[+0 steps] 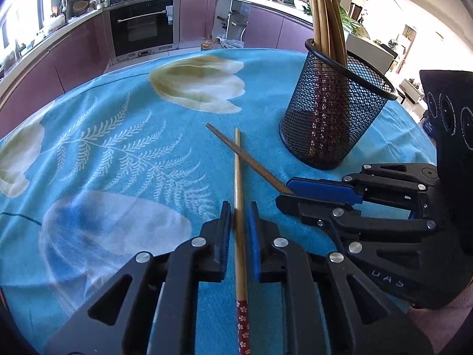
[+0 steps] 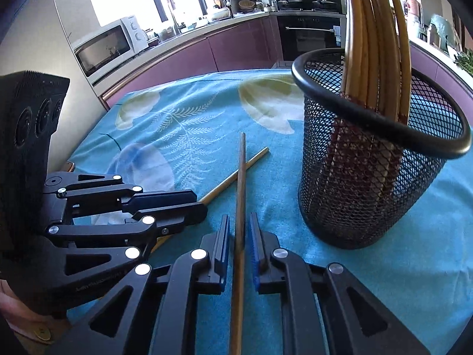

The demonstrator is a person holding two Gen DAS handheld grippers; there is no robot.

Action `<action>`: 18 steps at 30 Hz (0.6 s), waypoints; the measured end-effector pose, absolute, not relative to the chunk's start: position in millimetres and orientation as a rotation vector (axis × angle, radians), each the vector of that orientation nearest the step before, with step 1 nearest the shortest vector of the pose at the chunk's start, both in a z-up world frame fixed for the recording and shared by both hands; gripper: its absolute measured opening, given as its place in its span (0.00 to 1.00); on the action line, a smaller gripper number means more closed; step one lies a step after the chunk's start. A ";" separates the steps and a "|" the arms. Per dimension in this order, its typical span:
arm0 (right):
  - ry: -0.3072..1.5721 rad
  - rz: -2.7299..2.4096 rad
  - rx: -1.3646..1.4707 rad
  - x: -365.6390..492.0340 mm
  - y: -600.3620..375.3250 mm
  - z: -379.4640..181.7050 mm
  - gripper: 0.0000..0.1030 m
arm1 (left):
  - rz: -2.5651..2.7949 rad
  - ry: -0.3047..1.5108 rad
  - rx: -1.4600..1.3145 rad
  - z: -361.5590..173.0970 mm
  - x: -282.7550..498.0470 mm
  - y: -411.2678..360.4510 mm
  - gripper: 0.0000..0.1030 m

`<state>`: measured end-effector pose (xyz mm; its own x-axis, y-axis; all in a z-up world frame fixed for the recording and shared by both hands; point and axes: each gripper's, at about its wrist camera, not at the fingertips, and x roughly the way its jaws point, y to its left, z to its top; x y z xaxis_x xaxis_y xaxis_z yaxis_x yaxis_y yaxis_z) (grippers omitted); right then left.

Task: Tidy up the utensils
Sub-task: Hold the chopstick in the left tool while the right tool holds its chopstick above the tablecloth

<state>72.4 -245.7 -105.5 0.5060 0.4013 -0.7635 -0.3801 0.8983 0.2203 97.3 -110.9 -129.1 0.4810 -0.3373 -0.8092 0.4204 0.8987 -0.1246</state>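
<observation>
Two chopsticks lie crossed on the blue flowered tablecloth (image 1: 118, 148). The light bamboo chopstick (image 1: 239, 171) with a red flowered end runs between the pads of my left gripper (image 1: 239, 207), which stands slightly open with a thin gap on each side. The dark brown chopstick (image 2: 241, 177) lies the same way inside my right gripper (image 2: 239, 219), whose pads also stay just off it. Each gripper shows in the other's view: the right gripper (image 1: 283, 191) and the left gripper (image 2: 201, 204). A black mesh holder (image 1: 334, 118) (image 2: 369, 192) stands just beyond, with several bamboo chopsticks (image 2: 375, 44) upright in it.
The table's far edge (image 1: 183, 54) curves in front of purple kitchen cabinets (image 1: 82, 59) and a built-in oven (image 1: 142, 26). A microwave (image 2: 109, 44) sits on the counter at the left. The cloth to the left of the chopsticks is bare.
</observation>
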 end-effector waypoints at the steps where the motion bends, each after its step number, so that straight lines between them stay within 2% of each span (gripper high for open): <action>1: 0.925 0.471 0.023 72.4 -245.7 -105.8 0.10 | -0.461 0.963 0.099 -128.8 98.3 -112.1 0.12; 4: 0.927 0.469 0.037 72.8 -248.8 -106.0 0.06 | -0.451 0.959 0.101 -128.3 100.7 -113.6 0.07; 18: 0.882 0.482 0.066 66.4 -257.7 -89.3 0.05 | -0.453 0.933 0.068 -118.6 97.7 -106.2 0.07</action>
